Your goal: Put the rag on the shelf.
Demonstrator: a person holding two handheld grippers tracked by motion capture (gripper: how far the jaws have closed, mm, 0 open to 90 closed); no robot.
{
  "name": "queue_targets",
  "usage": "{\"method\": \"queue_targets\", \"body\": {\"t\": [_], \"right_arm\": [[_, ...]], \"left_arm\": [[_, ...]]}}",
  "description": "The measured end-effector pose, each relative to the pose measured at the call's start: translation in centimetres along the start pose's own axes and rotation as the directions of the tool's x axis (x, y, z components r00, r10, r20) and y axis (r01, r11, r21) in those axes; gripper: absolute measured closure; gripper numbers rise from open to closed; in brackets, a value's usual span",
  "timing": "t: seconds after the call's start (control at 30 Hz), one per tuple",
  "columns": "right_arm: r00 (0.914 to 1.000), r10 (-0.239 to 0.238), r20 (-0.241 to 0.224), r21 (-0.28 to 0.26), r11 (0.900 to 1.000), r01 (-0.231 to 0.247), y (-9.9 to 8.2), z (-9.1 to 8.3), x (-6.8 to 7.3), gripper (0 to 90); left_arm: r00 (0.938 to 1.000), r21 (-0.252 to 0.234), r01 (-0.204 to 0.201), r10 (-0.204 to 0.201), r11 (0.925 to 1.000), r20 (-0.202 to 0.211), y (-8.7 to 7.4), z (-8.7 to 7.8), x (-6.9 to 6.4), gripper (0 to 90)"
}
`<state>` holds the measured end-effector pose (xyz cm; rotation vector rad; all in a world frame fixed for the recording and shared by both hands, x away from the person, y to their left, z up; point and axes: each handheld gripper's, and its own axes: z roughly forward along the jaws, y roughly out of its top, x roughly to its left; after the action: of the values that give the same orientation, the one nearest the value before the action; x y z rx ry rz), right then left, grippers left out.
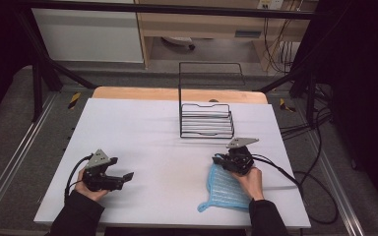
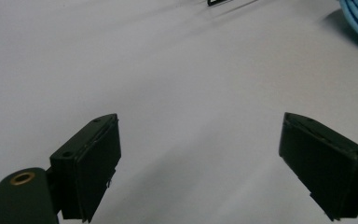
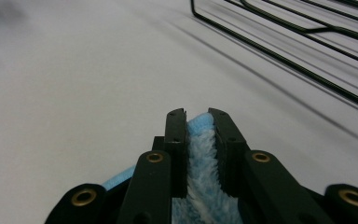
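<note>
The right gripper pinches the soft, light blue cloth by its edge between its fingers, so it should droop when lifted, while the left gripper has its fingers wide apart over the bare counter.

Blue fluffy cloth flat on white worktop, front right; far edge pinched in right tool.

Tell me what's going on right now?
Right gripper shut on blue cloth. Left gripper open, empty, low over table. Wire rack ahead, nothing between.
</note>
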<state>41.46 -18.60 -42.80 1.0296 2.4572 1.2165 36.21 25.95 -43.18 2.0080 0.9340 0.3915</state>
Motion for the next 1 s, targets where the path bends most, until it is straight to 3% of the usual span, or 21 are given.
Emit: {"method": "queue_targets", "body": {"t": [0.1, 0.47, 0.73, 1.0], "right_arm": [[0.9989, -0.041, -0.025, 0.000, 0.9992, 0.041, 0.7, 0.8, 1.2, 78.9], [0.9929, -0.086, -0.083, 0.023, 0.9958, 0.088, 2.6, 3.5, 4.0, 79.3], [0.9820, -0.137, -0.130, 0.040, 0.9889, 0.143, 5.1, 6.4, 6.7, 79.3], [0.9794, -0.147, -0.139, 0.081, 0.9839, 0.159, 5.9, 9.5, 7.6, 78.5]], "left_arm": [[1.0000, -0.002, -0.002, 0.002, 1.0000, -0.002, 0.0, 0.0, 0.0, 12.7], [1.0000, -0.001, -0.003, 0.003, 1.0000, -0.003, 0.0, -0.1, 0.0, 12.6], [1.0000, -0.002, -0.002, 0.002, 1.0000, -0.002, 0.0, -0.1, 0.1, 12.7], [1.0000, -0.001, -0.004, 0.004, 1.0000, -0.001, 0.0, -0.1, 0.0, 12.6]]}}
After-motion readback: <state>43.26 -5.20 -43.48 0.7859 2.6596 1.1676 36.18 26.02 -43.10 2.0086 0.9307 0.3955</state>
